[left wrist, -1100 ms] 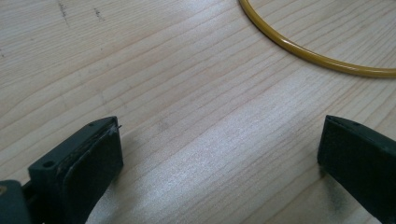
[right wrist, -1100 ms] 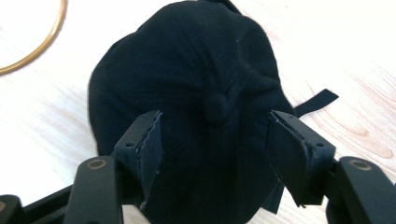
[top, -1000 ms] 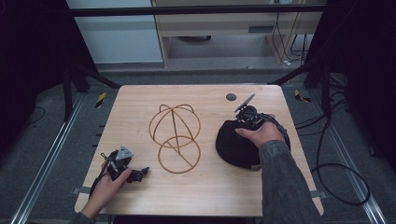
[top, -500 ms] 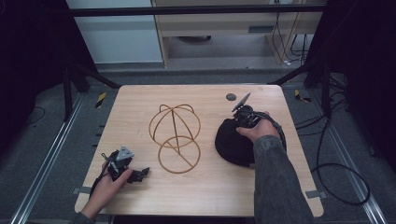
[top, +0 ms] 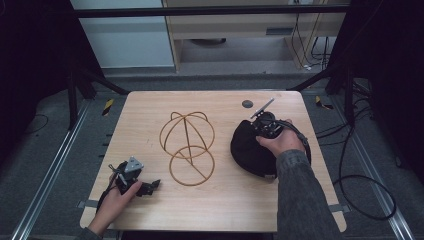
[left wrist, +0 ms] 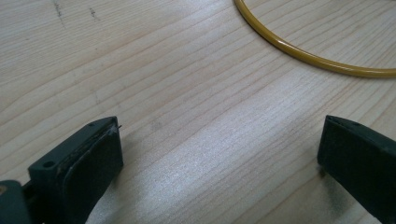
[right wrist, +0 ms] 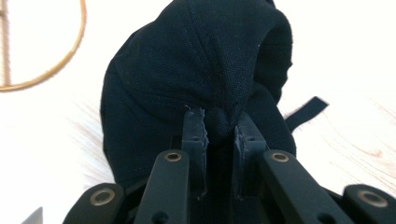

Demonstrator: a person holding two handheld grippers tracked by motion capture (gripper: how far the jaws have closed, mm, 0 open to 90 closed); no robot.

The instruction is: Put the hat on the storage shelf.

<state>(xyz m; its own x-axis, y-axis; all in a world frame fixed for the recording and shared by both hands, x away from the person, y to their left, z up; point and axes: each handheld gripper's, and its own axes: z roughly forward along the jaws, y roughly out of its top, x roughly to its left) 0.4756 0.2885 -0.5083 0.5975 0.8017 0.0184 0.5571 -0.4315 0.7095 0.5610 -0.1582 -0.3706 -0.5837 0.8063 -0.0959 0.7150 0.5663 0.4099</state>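
A black cap [top: 246, 149] lies on the right half of the wooden table [top: 225, 210]. My right gripper [top: 257, 131] is at the cap's far edge, and its jaws have just been closing. In the right gripper view the right gripper [right wrist: 219, 123] is shut on a fold of the cap [right wrist: 201, 60]. A gold wire frame [top: 187, 147] with a dome and a ring base stands at mid table. At the near left my left gripper [top: 150, 186] rests open on the wood. Nothing lies between the left gripper's [left wrist: 219, 149] pads, and the frame's ring [left wrist: 303, 53] curves beyond them.
A small dark disc [top: 247, 104] sits near the table's far edge. A black cable [top: 350, 180] loops off the right side to the floor. Metal rails [top: 45, 185] run along both sides of the table. The wire ring [right wrist: 60, 60] lies left of the cap.
The right hand has shifted slightly at the cap's far edge. The left hand, its gripper and the wire frame have not moved.
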